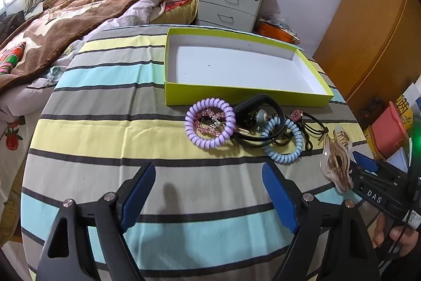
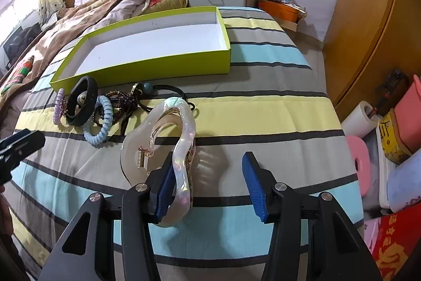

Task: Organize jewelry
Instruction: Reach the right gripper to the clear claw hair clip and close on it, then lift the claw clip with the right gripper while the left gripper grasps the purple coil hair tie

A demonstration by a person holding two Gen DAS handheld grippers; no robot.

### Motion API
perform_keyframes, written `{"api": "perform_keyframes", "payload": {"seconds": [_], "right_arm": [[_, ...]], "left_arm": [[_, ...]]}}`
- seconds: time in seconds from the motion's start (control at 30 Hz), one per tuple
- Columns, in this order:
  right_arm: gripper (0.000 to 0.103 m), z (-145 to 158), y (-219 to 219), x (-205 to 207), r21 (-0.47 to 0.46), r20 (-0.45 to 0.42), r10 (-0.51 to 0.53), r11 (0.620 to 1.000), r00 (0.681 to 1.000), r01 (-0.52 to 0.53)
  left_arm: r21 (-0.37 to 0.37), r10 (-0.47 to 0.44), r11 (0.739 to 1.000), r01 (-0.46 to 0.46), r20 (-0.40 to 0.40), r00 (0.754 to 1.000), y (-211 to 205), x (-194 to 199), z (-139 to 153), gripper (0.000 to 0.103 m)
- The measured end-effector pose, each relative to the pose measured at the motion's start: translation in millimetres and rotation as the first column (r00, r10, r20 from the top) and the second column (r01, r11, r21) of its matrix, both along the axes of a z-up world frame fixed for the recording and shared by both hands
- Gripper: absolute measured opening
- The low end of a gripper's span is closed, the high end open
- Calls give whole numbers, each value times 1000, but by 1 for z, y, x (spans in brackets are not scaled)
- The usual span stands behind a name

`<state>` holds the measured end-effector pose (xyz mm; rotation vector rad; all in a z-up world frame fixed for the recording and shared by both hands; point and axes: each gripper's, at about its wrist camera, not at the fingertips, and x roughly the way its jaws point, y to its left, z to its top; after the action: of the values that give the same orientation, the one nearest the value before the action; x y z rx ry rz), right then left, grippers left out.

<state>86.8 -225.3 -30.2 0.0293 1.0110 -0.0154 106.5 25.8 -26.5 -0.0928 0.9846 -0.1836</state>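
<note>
The right gripper (image 2: 210, 185) stands half open around the hair claw (image 2: 168, 138); only its left pad touches. Squeeze across the claw's thick body before lifting toward the far box (image 2: 168, 62). The left gripper (image 1: 210, 198) hangs wide and empty, near the pile (image 1: 244, 127).

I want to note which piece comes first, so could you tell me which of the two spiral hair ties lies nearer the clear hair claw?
The light blue spiral tie; the purple one lies farther left, beyond the black bangle, away from the claw.
</note>
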Motion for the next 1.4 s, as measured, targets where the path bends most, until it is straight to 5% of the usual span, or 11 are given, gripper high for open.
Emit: {"api": "perform_keyframes", "payload": {"seconds": [0.3,0.4,0.5,1.07,1.23,1.4], "right_arm": [[49,-3,-1,-5,-14,0,25,1000,1000,-25],[26,-2,-3,-10,-8,28,18,1000,999,-18],[15,-1,-2,-12,-13,42,28,1000,999,-27],[15,-2,-2,-9,16,42,22,1000,999,-22],[15,-2,-1,-8,19,45,20,1000,999,-21],[15,-2,-1,-9,10,48,21,1000,999,-22]], "left_arm": [[17,-7,1000,6,15,1000,-6,14,-4,71],[36,-15,999,14,26,1000,-11,17,-5,66],[50,-25,998,24,33,999,-13,19,-7,57],[170,-93,983,75,101,991,-33,26,-12,36],[152,-123,983,106,105,987,-37,24,-10,16],[79,-96,993,86,128,987,-27,21,0,11]]}}
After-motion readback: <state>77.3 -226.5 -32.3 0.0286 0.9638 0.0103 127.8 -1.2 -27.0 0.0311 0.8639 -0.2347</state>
